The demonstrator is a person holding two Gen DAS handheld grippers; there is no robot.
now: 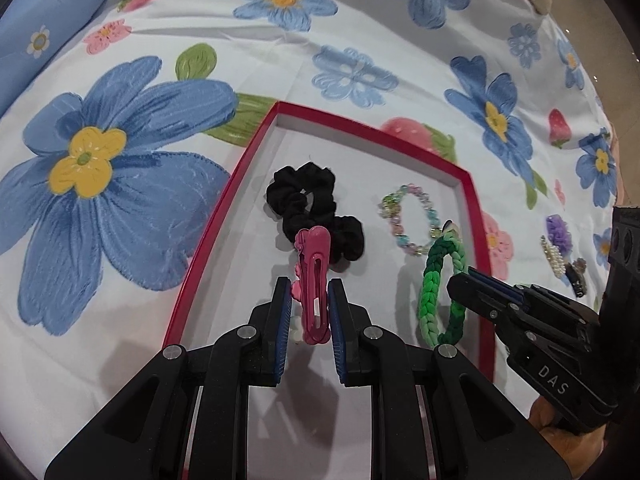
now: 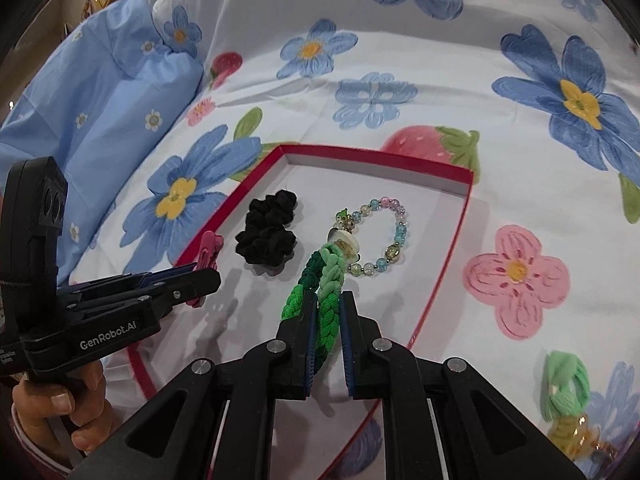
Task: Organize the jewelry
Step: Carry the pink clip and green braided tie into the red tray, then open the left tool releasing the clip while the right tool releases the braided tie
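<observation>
My left hand-held gripper (image 1: pixel 308 304) is clamped on a pink hair clip (image 1: pixel 314 284), which stands up between its blue pads over the near part of the red-rimmed tray (image 1: pixel 212 232). Just beside it, my right hand-held gripper (image 2: pixel 326 320) is closed on a green braided bracelet (image 2: pixel 316 292), whose loop hangs from the tips over the tray's white floor. A hand (image 2: pixel 60 408) wraps the left tool's handle at the lower left of the right view.

Beyond the left tips, a black scrunchie (image 1: pixel 312 208) lies inside the tray. Beyond the right tips, a pastel bead bracelet (image 2: pixel 384 236) lies there too, the green one's far end overlapping it.

Outside the tray, to the right of the right gripper, a pale green hair tie (image 2: pixel 564 384) rests on the flowered bedsheet (image 2: pixel 440 60). Further right in the left view lie a purple hair piece (image 1: pixel 558 230) and a pearl clip (image 1: pixel 554 256).
</observation>
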